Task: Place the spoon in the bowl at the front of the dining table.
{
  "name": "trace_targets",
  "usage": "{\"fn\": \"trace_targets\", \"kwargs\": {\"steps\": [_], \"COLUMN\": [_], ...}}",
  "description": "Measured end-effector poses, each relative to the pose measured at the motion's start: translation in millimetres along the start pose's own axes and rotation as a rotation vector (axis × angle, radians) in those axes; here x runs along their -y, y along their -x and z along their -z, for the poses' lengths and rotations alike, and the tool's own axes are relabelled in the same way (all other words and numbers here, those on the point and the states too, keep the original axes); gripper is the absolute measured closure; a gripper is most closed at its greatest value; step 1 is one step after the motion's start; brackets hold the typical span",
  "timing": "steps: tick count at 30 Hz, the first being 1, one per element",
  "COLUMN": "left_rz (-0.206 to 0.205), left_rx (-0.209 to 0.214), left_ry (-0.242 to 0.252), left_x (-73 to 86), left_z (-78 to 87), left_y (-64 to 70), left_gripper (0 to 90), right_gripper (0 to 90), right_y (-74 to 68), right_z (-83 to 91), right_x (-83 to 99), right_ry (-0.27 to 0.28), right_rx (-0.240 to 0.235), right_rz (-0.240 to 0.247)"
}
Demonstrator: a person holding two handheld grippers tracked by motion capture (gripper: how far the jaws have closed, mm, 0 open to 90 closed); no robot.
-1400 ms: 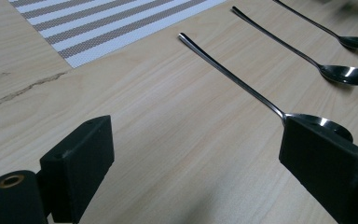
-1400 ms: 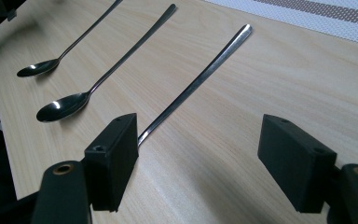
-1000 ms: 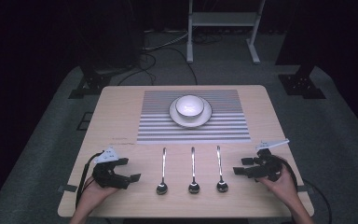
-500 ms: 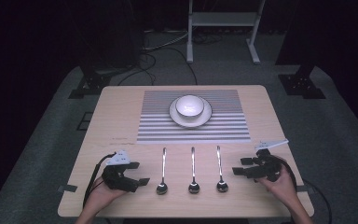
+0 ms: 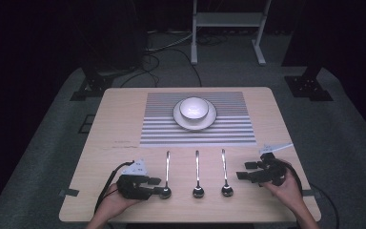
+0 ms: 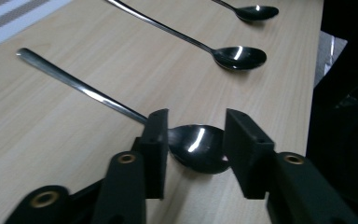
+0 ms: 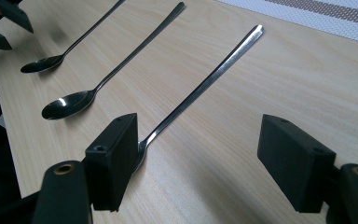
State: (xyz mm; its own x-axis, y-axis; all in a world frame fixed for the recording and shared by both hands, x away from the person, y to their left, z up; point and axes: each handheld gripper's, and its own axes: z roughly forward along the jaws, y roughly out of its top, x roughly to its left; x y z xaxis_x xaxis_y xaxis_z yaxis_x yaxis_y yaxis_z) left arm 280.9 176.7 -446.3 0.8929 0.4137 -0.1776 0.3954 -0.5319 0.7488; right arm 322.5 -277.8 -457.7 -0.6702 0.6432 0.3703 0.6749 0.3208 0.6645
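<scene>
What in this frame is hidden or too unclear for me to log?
- Right spoon: its bowl is hidden behind a jaw of the right gripper in the right gripper view.
- Left spoon: whether the open left gripper touches its bowl cannot be told; jaws cover both edges.
- Bowl: contents too small in the high view.

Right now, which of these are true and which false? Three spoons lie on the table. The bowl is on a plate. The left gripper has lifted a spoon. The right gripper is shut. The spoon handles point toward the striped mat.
1. Three spoons lie on the table: true.
2. The bowl is on a plate: true.
3. The left gripper has lifted a spoon: false; its open jaws straddle the left spoon, which lies on the table.
4. The right gripper is shut: false; its jaws stand wide open.
5. The handles point toward the striped mat: true.
</scene>
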Motion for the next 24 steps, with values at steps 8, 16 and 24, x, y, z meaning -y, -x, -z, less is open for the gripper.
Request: {"fn": "trace_targets", "kwargs": {"steps": [8, 16, 24], "left_rz": [-0.031, -0.064, -0.140], "left_rx": [0.025, 0.035, -0.023], "left_ry": [-0.024, -0.090, -0.156], "left_x": [-1.6, 0.7, 3.1], "left_z": [-7.7, -19.7, -29.9], "left_y": [4.8, 7.6, 14.9], "left_gripper": [72.4, 75.0, 75.5], "right_gripper": [27.7, 27.7, 27.6], "right_y": [-0.5, -1.7, -9.3], "right_z": [0.0, -0.8, -3.5], "right_x": [-0.4, -0.7, -9.1], "right_ry": [0.005, 0.004, -0.004], "right_rx": [0.001, -0.006, -0.028], "right_rz": [-0.001, -0.002, 0.016]}}
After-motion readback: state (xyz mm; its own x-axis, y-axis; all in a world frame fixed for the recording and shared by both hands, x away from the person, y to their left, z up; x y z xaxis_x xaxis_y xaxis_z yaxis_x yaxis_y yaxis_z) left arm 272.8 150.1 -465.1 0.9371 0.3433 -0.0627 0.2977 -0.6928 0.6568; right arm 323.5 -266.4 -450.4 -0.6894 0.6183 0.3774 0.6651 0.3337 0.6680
